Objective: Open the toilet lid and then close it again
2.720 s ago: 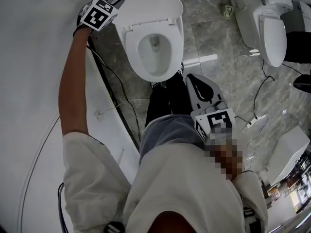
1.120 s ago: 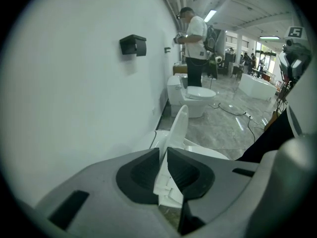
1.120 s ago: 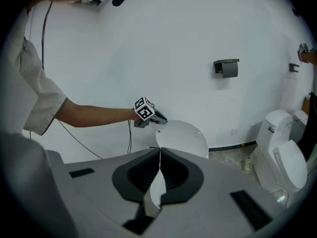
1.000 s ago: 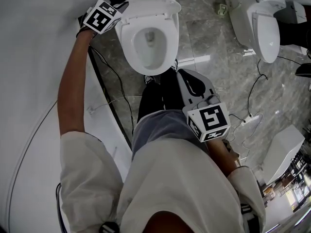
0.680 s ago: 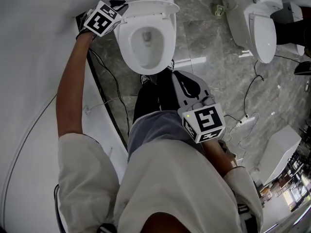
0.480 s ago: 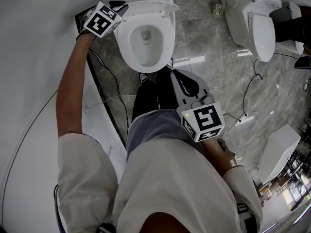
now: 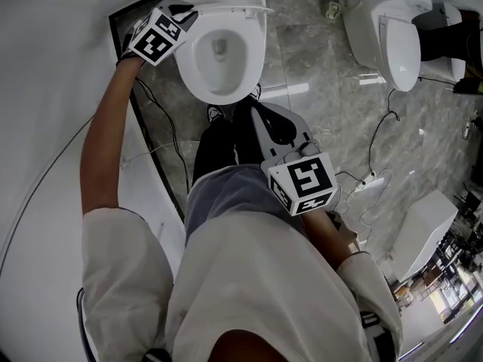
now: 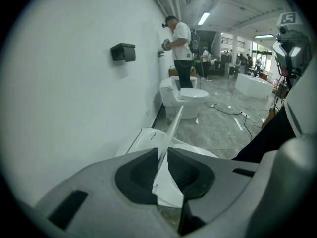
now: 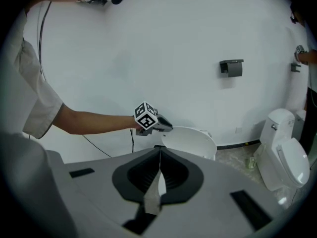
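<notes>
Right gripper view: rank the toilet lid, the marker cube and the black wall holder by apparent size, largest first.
1. toilet lid
2. marker cube
3. black wall holder, barely smaller than the cube; it hangs farther from the camera, so this last order is unsure.

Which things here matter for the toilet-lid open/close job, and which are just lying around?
In the job:
- raised white oval toilet lid
- left gripper, shut on the lid's edge
- white ceramic toilet bowl under it

Just around:
- second white toilet, lid down
- black wall-mounted paper holder
- right gripper, shut, empty
</notes>
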Demonstrator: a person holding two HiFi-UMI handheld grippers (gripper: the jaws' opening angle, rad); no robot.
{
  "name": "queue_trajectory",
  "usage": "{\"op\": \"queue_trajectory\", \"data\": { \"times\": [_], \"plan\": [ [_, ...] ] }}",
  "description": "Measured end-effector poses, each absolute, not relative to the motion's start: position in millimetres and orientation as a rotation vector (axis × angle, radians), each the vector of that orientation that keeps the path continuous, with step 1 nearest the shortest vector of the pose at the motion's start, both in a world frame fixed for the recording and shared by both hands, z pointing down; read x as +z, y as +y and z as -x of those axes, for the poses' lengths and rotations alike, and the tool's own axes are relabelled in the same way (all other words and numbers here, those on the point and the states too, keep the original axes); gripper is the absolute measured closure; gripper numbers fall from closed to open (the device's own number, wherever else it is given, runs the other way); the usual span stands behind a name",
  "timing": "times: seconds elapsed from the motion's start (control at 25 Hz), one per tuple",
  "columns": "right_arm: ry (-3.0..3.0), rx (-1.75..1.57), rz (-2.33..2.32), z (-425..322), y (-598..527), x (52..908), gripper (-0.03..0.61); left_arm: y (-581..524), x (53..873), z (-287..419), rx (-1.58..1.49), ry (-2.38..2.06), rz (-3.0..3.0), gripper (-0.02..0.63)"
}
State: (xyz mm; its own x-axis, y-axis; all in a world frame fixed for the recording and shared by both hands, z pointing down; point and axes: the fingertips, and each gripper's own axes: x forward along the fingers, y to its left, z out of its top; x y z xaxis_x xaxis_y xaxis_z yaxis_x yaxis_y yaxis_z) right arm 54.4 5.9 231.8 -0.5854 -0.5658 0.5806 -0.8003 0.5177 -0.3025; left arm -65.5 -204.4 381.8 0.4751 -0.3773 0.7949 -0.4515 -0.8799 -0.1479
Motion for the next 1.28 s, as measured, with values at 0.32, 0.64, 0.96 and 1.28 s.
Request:
{"op": "queue_trajectory", "data": {
  "times": [0.32,0.64,0.96,1.28],
  "plan": [
    [-2.353,0.773,-1.107,-46.1,17.3,234.7,0.568,-179.0,388.6,61.0,1.381,-0.740,-2.659,0.565],
    [-2.350,0.776,-1.094,-39.2,29.1,237.9,0.568,-160.1,393.0,60.6,1.366,-0.765,-2.694,0.565],
    [-2.345,0.782,-1.104,-37.3,39.3,240.8,0.568,-142.6,399.5,57.5,1.372,-0.773,-2.715,0.563],
    [-2.331,0.810,-1.122,-32.9,53.0,249.1,0.568,-129.3,405.6,56.7,1.375,-0.818,-2.743,0.563]
  ]
}}
